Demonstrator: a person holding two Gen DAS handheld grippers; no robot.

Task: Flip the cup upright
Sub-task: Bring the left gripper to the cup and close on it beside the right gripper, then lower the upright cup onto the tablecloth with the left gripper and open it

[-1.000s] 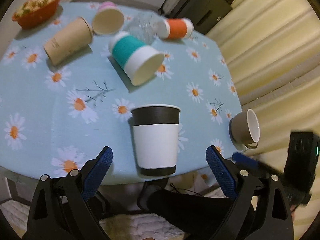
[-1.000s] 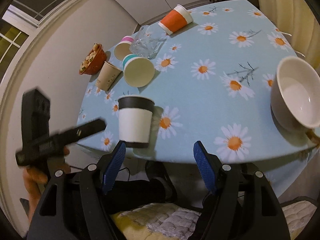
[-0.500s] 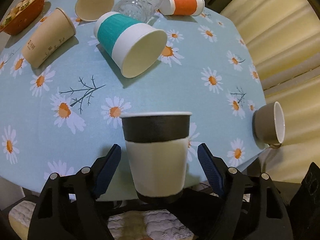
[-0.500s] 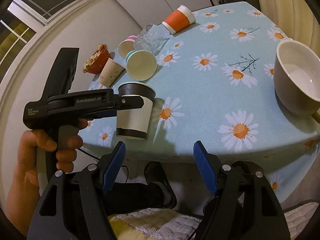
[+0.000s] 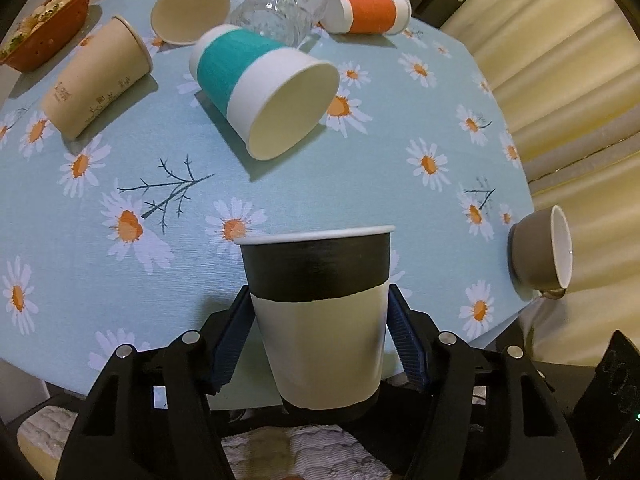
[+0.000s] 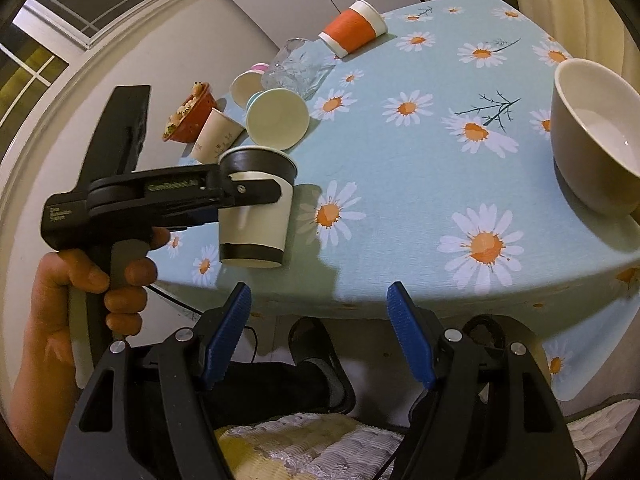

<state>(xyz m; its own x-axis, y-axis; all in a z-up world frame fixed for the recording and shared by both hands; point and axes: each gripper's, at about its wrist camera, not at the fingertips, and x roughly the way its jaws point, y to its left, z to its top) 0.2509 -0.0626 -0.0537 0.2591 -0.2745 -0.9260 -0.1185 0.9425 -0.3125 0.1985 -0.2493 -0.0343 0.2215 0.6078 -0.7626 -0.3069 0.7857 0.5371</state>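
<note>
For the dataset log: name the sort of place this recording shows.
Probably a home dining area. A table with a daisy-print tablecloth carries scattered paper cups such as the teal cup, a red food bowl and a ceramic mug, with cream curtains alongside.

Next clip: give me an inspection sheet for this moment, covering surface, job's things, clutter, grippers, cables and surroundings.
Surface: table under a light blue daisy-print cloth.
Job's things: black-and-white paper cup upright near the front edge, between the left gripper's pads.
Clutter: on their sides are a teal-banded cup, tan cup, pink-based cup, orange cup, glass jar and grey mug; red bowl of food at the far left.
Grippers: left gripper closed on the cup; right gripper open, off the table edge.
Cables: thin one under the table.
Surroundings: cream curtain, window.
</note>
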